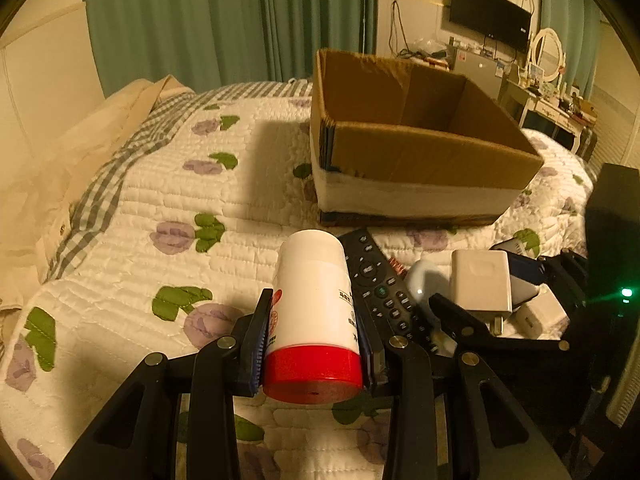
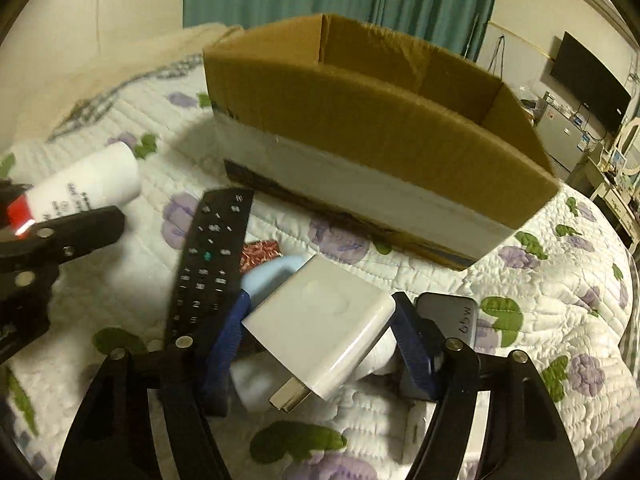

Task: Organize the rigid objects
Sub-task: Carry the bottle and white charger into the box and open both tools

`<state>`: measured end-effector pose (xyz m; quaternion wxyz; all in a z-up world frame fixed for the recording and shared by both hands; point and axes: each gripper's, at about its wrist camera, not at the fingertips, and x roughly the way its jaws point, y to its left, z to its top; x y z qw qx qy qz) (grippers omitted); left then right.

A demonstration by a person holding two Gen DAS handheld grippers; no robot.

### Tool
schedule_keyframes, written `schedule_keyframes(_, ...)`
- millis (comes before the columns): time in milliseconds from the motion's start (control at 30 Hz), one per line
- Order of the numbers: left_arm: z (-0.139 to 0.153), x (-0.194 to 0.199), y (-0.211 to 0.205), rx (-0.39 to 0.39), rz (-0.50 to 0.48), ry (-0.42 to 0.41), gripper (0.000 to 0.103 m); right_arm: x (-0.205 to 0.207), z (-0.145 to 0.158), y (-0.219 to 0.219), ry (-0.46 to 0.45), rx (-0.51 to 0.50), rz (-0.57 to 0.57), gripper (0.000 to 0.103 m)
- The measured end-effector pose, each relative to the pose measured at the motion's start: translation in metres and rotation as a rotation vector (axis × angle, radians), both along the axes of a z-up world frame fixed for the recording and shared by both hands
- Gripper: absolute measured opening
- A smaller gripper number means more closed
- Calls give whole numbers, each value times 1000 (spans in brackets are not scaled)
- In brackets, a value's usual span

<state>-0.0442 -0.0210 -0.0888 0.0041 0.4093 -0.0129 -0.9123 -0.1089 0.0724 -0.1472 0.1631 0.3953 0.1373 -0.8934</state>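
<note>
- On the far left a cream cloth (image 1: pixel 60 168) lies crumpled on the bed; its left part is cut off by the picture edge.
- The left gripper (image 1: pixel 316 344) holds a white bottle (image 1: pixel 312 292) with a red cap; its blue pads press on both sides of the bottle, which is lifted above the flowered quilt (image 1: pixel 160 200).
- The bottle and the left fingers cover the near end of the black remote (image 1: pixel 376 284), which lies flat on the quilt.
- Between the remote and the white charger (image 2: pixel 320 328) there is a small red patterned thing (image 2: pixel 260 252) and a pale blue round thing (image 2: pixel 276 272); both are mostly hidden and hard to name.
- The right gripper (image 2: pixel 320 344) has its jaws at middle width around the white charger, the blue pads on its two sides, the metal prongs pointing toward the camera.
- Right of the charger a dark flat device (image 2: pixel 452 312) is half hidden behind the right finger.
- The open cardboard box (image 1: pixel 420 152) stands behind all these things; its floor cannot be seen.
</note>
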Motion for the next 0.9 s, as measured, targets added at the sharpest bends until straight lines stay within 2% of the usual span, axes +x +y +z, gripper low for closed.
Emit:
schedule_keyframes(167, 27, -1, 8, 21, -19, 50, 36, 15, 45, 13, 77, -47, -5, 71)
schedule_keyframes(300, 65, -14, 18, 27, -40, 128, 36, 14, 98, 27, 158, -76, -12, 71)
schedule_keyframes(400, 87, -34, 26, 15, -60, 166, 36, 2, 129, 38, 204, -94, -14, 71)
schedule_keyframes(533, 100, -72, 39, -10, -67, 199, 36, -29, 152, 43, 235, -98, -15, 71)
schedule_keyframes(700, 87, -122, 49, -13, -84, 180, 36, -70, 155, 55, 239, -124, -37, 71)
schedule_keyframes(900, 44, -164, 60, -37, -81, 105, 36, -106, 128, 69, 192, -150, -65, 71)
